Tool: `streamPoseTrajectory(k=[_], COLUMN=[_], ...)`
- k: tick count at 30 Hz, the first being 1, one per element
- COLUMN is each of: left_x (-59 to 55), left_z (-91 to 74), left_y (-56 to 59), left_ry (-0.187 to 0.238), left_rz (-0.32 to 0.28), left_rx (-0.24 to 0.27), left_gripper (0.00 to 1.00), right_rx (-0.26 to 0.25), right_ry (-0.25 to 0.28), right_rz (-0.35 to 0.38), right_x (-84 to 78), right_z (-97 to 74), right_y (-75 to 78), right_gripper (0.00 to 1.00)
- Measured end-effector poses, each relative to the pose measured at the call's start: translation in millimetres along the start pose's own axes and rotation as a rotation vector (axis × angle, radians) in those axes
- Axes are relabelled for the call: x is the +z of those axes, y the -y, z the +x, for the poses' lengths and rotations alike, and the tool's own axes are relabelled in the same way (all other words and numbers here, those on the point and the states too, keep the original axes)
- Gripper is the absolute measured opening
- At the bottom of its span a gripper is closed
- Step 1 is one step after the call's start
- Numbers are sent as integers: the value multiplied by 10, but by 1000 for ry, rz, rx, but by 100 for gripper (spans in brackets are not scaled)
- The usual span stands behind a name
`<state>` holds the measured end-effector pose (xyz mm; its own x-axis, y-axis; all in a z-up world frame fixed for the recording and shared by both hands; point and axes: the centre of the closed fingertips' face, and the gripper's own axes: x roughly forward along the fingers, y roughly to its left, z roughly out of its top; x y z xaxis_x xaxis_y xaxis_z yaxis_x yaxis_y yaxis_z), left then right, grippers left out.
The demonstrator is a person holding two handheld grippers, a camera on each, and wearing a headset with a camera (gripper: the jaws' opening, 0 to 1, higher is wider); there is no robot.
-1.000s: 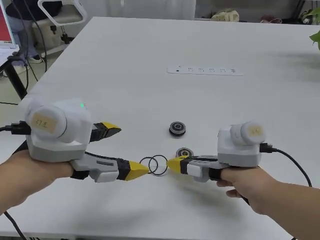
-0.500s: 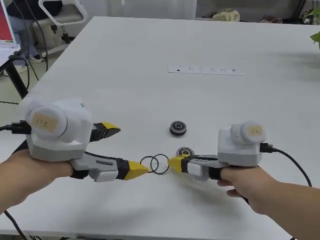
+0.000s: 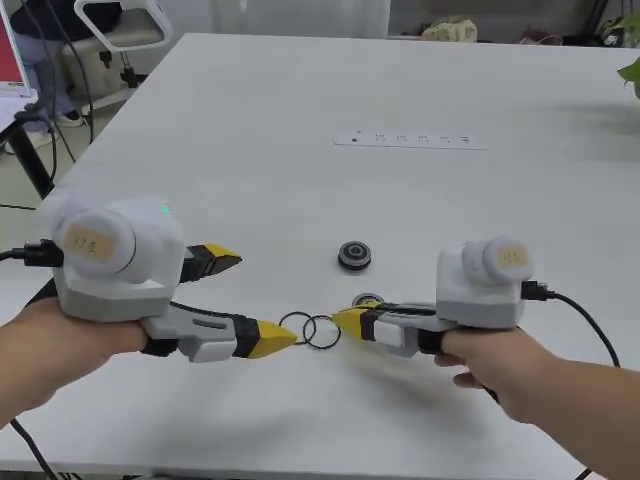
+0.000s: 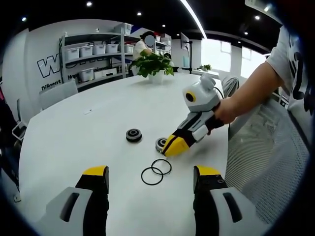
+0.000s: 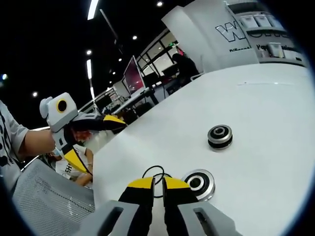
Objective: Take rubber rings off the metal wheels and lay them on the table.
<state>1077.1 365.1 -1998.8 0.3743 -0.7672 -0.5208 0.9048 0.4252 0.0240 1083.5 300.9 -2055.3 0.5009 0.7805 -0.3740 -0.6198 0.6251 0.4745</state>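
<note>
**Right: two rings down, laying-off step**

Head view: two rubber rings [image 3: 297, 327] lie overlapping on the table [image 3: 300, 120], between my tips. Left tongs [image 3: 253, 298] are spread wide, with the lower jaw tip just beside the rings. Right tongs [image 3: 345, 320] are pinched together, tip at the edge of the other ring. The near wheel [image 3: 368, 300] sits just behind that tip; the far wheel [image 3: 354, 256] is well apart.

Left gripper view: the wide jaws frame both rings flat on the table, nothing held. The right tongs' tip hovers between the rings and the near wheel [image 4: 161, 143].

Right gripper view: jaws narrow, almost touching. The rings [image 5: 156, 172] are just past the tips; I can't tell whether one is still nipped. Near wheel [image 5: 198, 182] is beside my right jaw, far wheel [image 5: 219, 135] beyond.

Judgement: I'm at the end of a lay-down. Whether either wheel still carries rubber, I can't tell. Next I'd clear the rings, open the right tongs, steady the near wheel with the left and check its groove.
</note>
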Motion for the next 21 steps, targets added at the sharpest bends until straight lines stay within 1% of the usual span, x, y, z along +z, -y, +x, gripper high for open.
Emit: streamPoseTrajectory(k=[5,7,12,15,21], left_x=[20,31,65,103,185], left_z=[1,7,29,40,75], left_y=[-8,-13,-20,-37,-62], left_ry=[1,0,-1,2,9], left_rz=[2,4,10,12,20], left_rx=[-1,-2,-9,-9,-13], left_gripper=[67,67,67,66,66], right_rx=[3,1,-3,-13,-35], right_ry=[23,34,39,43,60], right_rz=[-1,-12,-32,-49,-57], right_x=[92,133,181,212,292], right_z=[-41,-63,-114,-157,-234], right_y=[2,10,31,71,162], right_gripper=[5,5,7,9,10])
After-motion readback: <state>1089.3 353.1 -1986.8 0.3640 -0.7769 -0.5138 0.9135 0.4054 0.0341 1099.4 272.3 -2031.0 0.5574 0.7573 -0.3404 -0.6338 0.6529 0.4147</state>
